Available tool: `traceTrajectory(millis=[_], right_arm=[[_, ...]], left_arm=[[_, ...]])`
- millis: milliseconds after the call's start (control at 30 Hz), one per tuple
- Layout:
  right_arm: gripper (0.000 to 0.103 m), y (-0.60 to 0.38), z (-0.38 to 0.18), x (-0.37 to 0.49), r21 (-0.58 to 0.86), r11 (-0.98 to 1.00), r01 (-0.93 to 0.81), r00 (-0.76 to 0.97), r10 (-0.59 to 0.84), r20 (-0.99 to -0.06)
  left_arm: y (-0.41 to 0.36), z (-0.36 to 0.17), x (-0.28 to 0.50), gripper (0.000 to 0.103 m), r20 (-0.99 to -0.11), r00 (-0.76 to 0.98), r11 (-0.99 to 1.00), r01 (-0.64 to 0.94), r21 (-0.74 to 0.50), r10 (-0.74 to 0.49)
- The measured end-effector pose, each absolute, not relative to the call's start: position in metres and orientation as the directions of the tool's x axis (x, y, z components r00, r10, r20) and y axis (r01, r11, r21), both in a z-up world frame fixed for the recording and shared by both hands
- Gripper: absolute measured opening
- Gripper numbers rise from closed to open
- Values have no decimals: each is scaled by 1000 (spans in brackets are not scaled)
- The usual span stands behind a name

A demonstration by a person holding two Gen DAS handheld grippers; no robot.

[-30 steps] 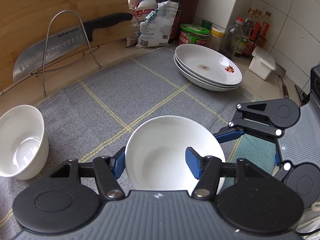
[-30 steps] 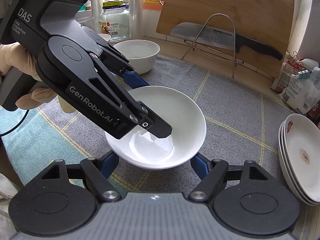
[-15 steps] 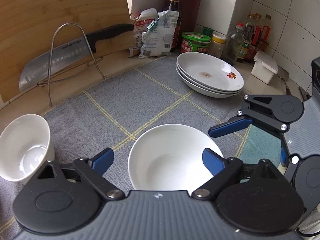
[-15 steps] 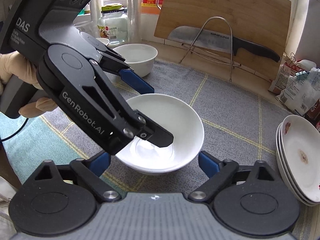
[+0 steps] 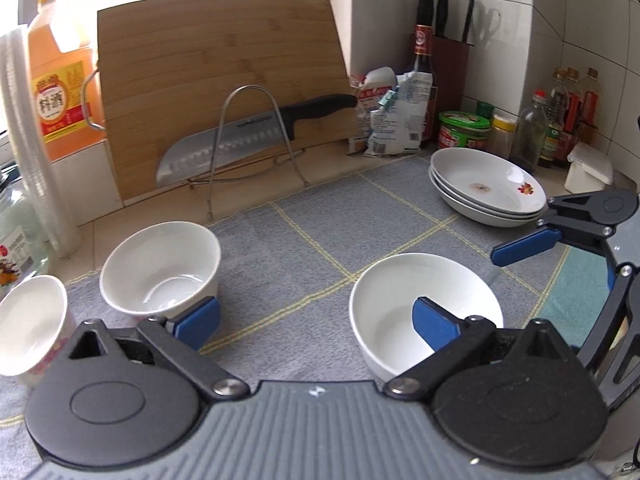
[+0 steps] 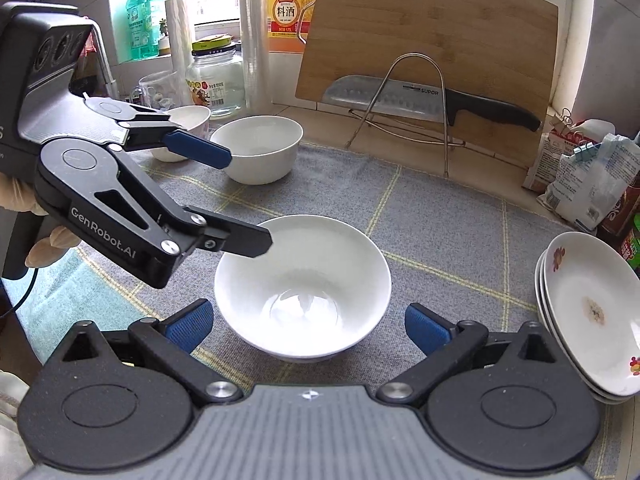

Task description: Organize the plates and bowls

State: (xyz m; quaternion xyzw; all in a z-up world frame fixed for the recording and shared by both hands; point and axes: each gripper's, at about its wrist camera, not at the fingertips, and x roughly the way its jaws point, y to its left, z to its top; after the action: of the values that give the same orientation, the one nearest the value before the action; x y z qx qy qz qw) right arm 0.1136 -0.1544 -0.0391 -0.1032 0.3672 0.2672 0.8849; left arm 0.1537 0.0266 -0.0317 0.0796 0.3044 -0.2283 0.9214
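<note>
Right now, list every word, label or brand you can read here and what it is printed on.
"料酒" on the orange bottle label.
"SUPOR" on the knife blade.
"GenRobot.AI" on the left gripper arm.
Smaller print on the orange bottle label, the glass jar, the green soap bottle, the white bags and the corner condiment bottles: too small or blurred to read.
</note>
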Motion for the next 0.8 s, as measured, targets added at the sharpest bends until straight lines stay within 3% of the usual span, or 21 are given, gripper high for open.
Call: traceTrajectory(millis=[300, 800], right_arm=[[103, -142, -30, 126, 25, 834, -551, 578, 403, -709], [103, -88, -4, 172, 14, 814, -580, 539, 397, -743]], left_arm=[[65, -43, 153, 102, -591, 765, 935, 352, 50, -257], [89, -55, 172, 102, -559, 794, 941, 332, 72, -238]])
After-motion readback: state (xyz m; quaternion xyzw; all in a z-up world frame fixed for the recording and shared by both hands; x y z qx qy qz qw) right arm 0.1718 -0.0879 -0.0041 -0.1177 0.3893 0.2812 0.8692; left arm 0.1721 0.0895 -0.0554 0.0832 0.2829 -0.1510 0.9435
